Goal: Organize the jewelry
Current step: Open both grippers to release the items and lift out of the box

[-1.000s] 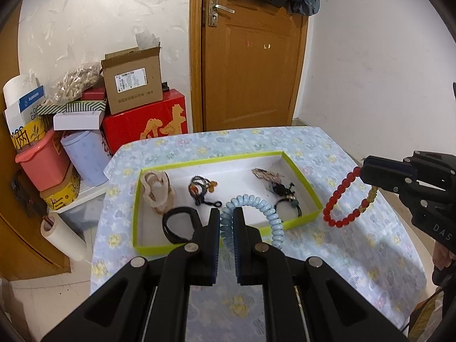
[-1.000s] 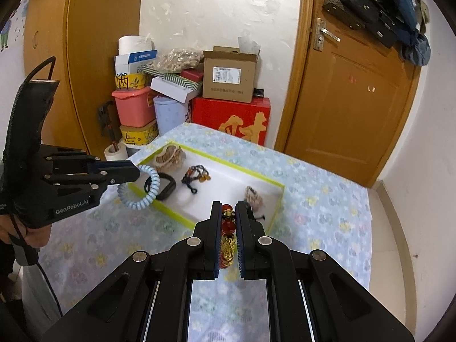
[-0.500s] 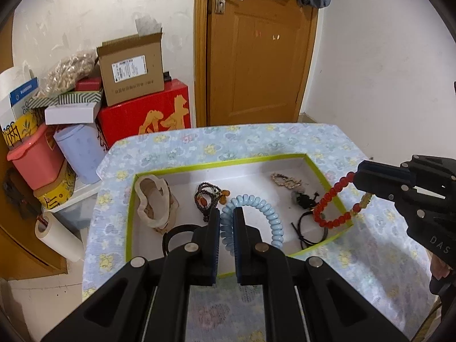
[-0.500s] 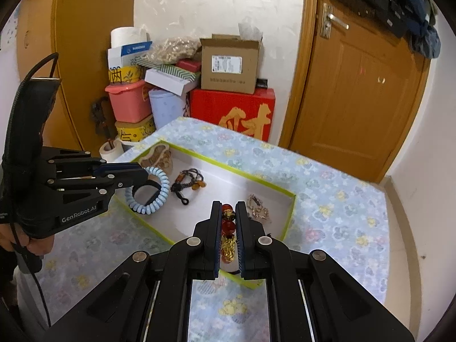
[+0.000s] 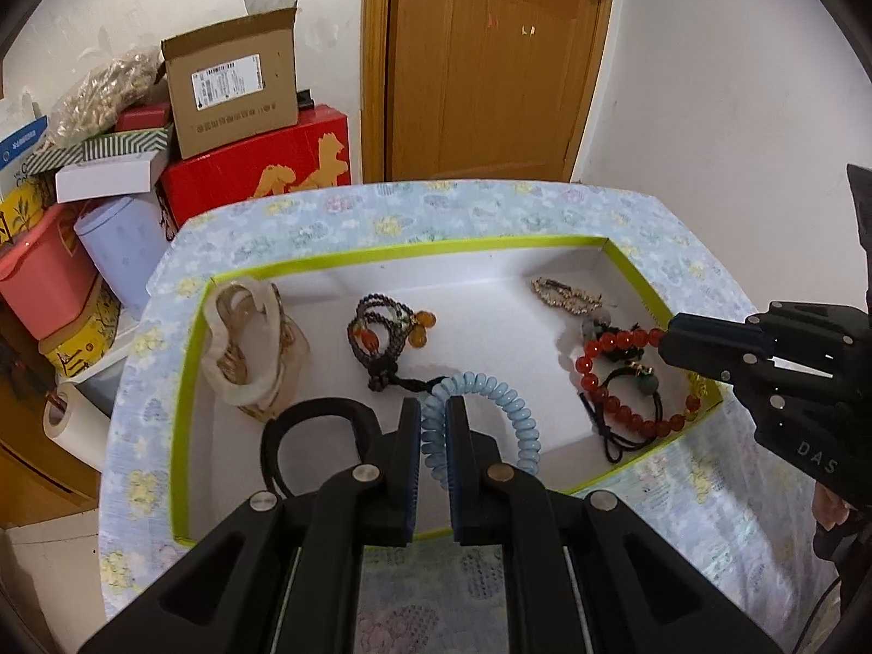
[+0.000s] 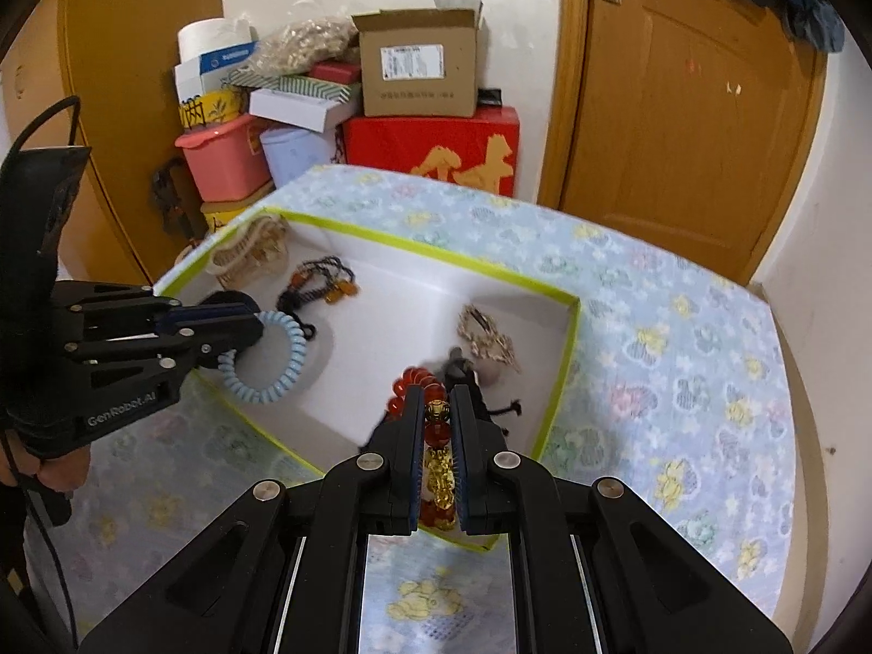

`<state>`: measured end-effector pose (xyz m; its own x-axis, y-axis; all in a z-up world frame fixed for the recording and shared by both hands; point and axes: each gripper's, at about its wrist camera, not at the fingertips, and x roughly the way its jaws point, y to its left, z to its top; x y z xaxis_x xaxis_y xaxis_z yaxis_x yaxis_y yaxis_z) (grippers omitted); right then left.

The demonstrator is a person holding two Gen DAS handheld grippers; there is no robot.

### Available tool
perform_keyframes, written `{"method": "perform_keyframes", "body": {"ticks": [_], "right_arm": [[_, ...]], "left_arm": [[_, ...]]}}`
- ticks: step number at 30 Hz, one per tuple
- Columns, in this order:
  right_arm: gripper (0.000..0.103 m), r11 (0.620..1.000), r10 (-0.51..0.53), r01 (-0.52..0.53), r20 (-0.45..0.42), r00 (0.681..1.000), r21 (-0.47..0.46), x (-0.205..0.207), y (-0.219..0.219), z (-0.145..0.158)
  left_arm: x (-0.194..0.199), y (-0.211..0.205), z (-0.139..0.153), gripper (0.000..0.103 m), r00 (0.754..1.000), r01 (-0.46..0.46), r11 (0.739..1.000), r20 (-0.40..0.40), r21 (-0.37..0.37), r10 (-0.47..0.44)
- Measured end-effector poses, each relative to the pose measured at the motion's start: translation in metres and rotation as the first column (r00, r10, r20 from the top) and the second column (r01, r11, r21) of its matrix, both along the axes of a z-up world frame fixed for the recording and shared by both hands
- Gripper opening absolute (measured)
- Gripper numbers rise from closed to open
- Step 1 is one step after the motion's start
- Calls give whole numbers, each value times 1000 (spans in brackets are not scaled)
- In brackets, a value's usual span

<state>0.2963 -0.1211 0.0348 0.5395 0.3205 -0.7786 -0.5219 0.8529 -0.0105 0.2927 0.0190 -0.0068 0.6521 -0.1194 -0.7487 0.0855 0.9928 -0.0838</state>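
— What carries everything here?
— A worktop under a pale blue cloth printed with flowers, spreading out ahead of and below the left gripper.
— And directly on it?
— One shallow white tray with a lime-green rim, just ahead of that gripper's tips.

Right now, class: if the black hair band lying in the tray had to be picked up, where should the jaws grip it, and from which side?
Grip the black hair band on its far arc, coming straight down from above. It lies flat as an open loop on the tray floor, and that arc is clear of the left gripper covering its near side.
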Motion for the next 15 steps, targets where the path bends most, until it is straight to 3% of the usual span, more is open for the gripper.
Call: {"method": "perform_keyframes", "body": {"ticks": [10,15], "right_arm": [[10,1000,-19,18,-37,999,-11,6,-6,-13],[16,1000,-20,19,-31,999,-12,3,-8,-13]], "left_arm": [[6,0,-14,10,999,-8,1000,-32,6,8],[6,-2,-15,10,1000,-2,1000,-29,18,3]]}}
